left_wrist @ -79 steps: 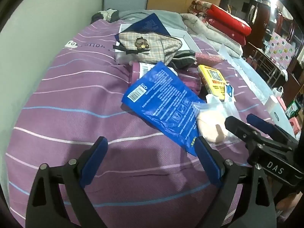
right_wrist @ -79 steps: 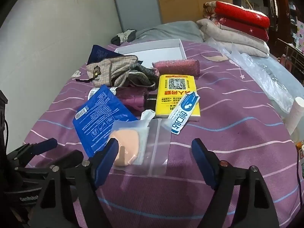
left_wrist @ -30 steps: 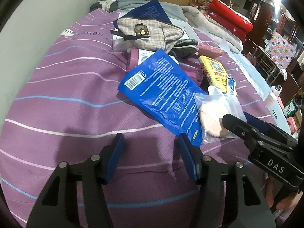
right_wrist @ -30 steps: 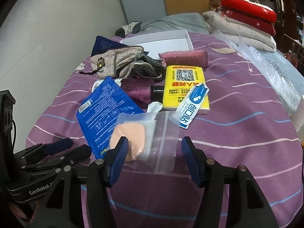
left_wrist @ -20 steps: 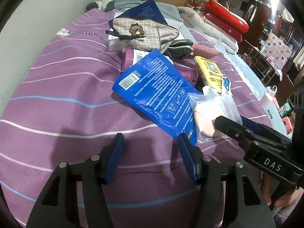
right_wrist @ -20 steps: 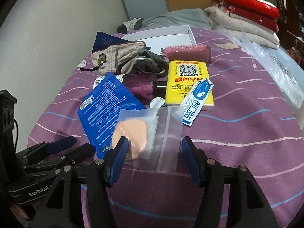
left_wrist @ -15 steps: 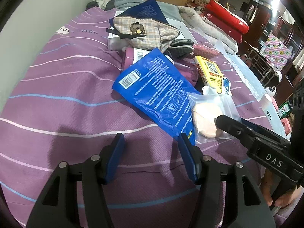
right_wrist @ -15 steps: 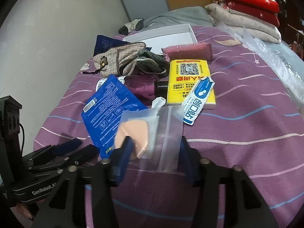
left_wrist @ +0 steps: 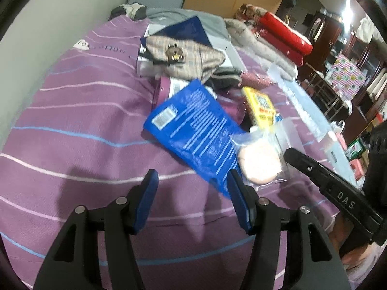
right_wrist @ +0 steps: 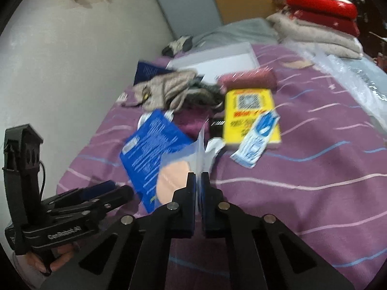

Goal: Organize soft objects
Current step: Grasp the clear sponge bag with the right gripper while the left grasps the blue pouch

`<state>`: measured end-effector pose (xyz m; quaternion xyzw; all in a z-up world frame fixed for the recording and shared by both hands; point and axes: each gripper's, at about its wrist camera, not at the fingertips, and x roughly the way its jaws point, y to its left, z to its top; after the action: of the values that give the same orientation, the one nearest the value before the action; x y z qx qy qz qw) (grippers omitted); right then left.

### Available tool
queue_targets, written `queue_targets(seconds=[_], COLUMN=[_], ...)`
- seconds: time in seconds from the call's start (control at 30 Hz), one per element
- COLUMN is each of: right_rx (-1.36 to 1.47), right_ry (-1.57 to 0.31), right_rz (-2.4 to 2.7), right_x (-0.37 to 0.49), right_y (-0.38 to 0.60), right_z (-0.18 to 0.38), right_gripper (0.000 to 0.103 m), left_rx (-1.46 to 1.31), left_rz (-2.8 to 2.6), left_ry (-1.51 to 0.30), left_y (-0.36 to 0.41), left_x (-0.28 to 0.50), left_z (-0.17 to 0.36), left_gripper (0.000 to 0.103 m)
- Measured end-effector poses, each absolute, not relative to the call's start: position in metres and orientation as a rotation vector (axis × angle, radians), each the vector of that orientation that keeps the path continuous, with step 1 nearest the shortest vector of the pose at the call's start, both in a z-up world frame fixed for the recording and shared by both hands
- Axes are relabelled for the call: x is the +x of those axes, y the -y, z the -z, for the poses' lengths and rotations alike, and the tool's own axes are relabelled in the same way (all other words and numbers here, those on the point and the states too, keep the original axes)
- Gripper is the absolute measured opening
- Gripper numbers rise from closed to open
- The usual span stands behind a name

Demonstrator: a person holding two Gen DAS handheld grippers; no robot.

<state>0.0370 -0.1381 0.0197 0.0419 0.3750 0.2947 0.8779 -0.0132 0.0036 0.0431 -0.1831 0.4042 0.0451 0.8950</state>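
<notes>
Right gripper point(right_wrist: 198, 181) now clamped on clear bag point(right_wrist: 193, 155), its edge lifted; "GenRobot.AI"-marked left gripper point(left_wrist: 192, 183) parted, empty.

"DAS" stood in pale letters on the black body of the right gripper point(left_wrist: 344, 199), seen from the left wrist view. On the left gripper point(right_wrist: 64, 229), in the right wrist view, a printed name began "GenRobot" (its ending was smeared by blur). The purple bedspread point(left_wrist: 72, 120) carried white lettering near the wall starting "FO", the rest unreadable. The blue packet point(left_wrist: 193, 133) bore a barcode and lines of white print too blurred to read. The yellow pack point(right_wrist: 251, 116) showed a QR code above red characters, also illegible.
</notes>
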Motion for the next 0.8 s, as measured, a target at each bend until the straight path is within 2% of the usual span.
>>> queue_targets(seconds=[0.33,0.63,0.67,0.8], right_rx=[0.103,0.098,0.098,0.100], right_ry=[-0.768,-0.790,-0.791,-0.792], right_rz=[-0.559,-0.546,-0.546,-0.547], right_x=[0.041,0.043,0.043,0.043], right_y=[0.147,0.146,0.146,0.146], right_z=[-0.020,-0.015,-0.015,-0.015], right_gripper=[0.002,0.002,0.002,0.002], left_rx=[-0.492,-0.572,-0.559,-0.484], left_rz=[-0.087,-0.091,-0.096,-0.117], left_ry=[-0.968,-0.959,-0.957,-0.940], left_y=[-0.016,-0.014,-0.012,-0.002], left_x=[0.024,0.038,0.038,0.036], left_z=[-0.026,-0.025,-0.025,-0.029], left_gripper=[0.060,0.060,0.057,0.032])
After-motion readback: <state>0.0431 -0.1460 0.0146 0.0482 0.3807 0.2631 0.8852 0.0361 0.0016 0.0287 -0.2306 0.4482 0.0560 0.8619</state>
